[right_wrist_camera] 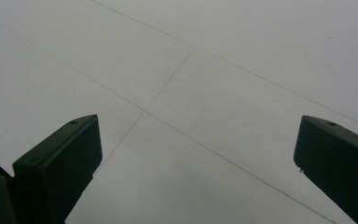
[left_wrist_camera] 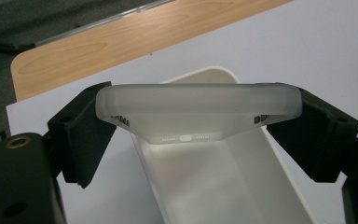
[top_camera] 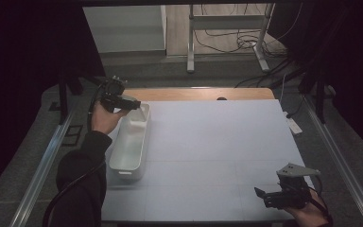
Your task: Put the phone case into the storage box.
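the left gripper (left_wrist_camera: 198, 126) pinched a frosted, translucent phone case (left_wrist_camera: 198, 109) with rounded corners and small port cutouts, held over the far end of the white bin (top_camera: 128, 150) near the table's (top_camera: 217, 142) left edge. the right gripper (top_camera: 283, 196) stood spread over the near right corner.

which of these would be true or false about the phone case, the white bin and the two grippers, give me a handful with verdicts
1. The left gripper is clamped on a translucent phone case. True.
2. The phone case lies flat on the bottom of the white bin. False: it is held above the bin's far end.
3. The right gripper holds a second case. False: its jaws stand open over the bare white table.
4. The bin sits at the table's left side. True.
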`<move>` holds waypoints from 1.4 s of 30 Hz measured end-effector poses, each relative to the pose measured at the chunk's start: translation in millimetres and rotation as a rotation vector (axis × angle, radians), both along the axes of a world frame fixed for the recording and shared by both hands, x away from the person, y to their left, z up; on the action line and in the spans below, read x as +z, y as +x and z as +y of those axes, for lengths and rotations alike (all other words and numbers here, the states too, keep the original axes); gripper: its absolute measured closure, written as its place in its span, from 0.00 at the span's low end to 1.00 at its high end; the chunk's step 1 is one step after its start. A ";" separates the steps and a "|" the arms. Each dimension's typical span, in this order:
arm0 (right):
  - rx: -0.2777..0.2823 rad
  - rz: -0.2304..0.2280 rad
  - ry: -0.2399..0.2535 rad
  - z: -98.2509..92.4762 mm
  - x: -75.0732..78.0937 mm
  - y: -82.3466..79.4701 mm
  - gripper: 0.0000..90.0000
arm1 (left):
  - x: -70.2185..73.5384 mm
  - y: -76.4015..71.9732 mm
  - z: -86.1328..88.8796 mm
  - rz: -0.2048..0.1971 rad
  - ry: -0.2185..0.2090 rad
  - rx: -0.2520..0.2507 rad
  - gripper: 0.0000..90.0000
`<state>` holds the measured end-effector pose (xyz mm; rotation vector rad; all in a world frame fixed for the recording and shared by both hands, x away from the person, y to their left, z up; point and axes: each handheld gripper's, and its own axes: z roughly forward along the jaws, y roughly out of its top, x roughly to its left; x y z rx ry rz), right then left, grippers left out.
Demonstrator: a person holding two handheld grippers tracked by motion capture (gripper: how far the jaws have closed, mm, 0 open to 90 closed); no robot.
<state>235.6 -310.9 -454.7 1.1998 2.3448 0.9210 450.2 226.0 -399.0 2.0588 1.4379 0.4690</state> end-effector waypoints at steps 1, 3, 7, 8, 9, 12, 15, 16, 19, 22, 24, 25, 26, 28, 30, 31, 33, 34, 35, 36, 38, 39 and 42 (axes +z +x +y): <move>0.000 0.000 0.000 0.0 0.0 0.0 0.01 | -1.5 1.2 -0.3 0.002 0.000 0.005 0.19; 0.002 0.000 -0.001 0.2 -0.1 0.0 0.01 | -4.1 3.4 -1.1 0.008 -0.001 0.008 0.19; 0.004 0.000 -0.001 0.2 -0.1 0.0 0.01 | -7.6 6.8 -2.1 0.014 0.000 0.009 0.19; 0.004 0.000 -0.001 0.2 -0.1 0.0 0.01 | -8.7 7.7 -3.1 0.017 -0.001 0.013 0.19; 0.004 0.000 -0.001 0.3 -0.1 -0.1 0.01 | -9.9 8.9 -4.0 0.019 0.003 0.016 0.19; 0.006 0.000 -0.001 0.2 -0.1 -0.1 0.01 | -12.9 11.7 -6.0 0.024 0.005 0.018 0.19; 0.008 0.000 0.000 0.3 -0.2 -0.2 0.02 | -16.7 14.2 -8.3 0.029 0.013 0.021 0.19; 0.008 0.000 0.000 0.3 -0.2 -0.2 0.02 | -16.7 14.2 -8.3 0.029 0.013 0.021 0.19; 0.009 0.001 0.001 0.3 -0.2 -0.4 0.02 | -20.6 16.0 -10.4 0.038 0.023 0.024 0.19; 0.009 0.001 0.000 0.6 -0.3 -0.5 0.02 | -23.1 17.5 -11.0 0.041 0.027 0.026 0.19; 0.010 0.000 -0.001 0.7 -0.3 -0.5 0.02 | -25.0 18.6 -11.5 0.045 0.026 0.029 0.19; 0.011 0.000 0.000 0.6 -0.3 -0.5 0.02 | -25.9 19.0 -12.2 0.048 0.022 0.031 0.19; 0.011 0.000 0.000 0.6 -0.3 -0.5 0.02 | -25.9 19.0 -12.2 0.048 0.022 0.031 0.19; 0.012 0.001 0.000 0.6 -0.4 -0.4 0.02 | -27.2 20.0 -12.1 0.049 0.034 0.023 0.19; 0.012 0.001 0.000 0.7 -0.4 -0.5 0.02 | -29.5 21.1 -13.6 0.052 0.030 0.029 0.19; 0.014 0.001 -0.001 0.6 -0.3 -0.5 0.02 | -30.2 21.3 -14.2 0.046 0.029 0.031 0.19; 0.015 0.000 -0.001 0.7 -0.3 -0.5 0.02 | -30.3 22.4 -15.3 0.042 0.036 0.031 0.19; 0.016 0.001 -0.001 0.7 -0.4 -0.5 0.02 | -30.4 23.0 -15.9 0.041 0.037 0.032 0.19; 0.016 0.001 -0.002 0.8 -0.4 -0.5 0.02 | -30.5 23.8 -16.7 0.039 0.038 0.032 0.18; 0.017 0.001 -0.002 0.8 -0.4 -0.6 0.02 | -30.5 23.8 -16.7 0.039 0.038 0.032 0.18; 0.017 0.002 -0.003 0.8 -0.2 -0.7 0.02 | -30.9 24.9 -17.9 0.033 0.041 0.032 0.18; 0.017 0.002 -0.003 0.8 -0.2 -0.7 0.02 | -31.1 25.3 -18.2 0.030 0.040 0.034 0.18; 0.018 0.002 -0.003 0.7 -0.2 -0.8 0.02 | -32.2 26.5 -19.1 0.016 0.040 0.037 0.18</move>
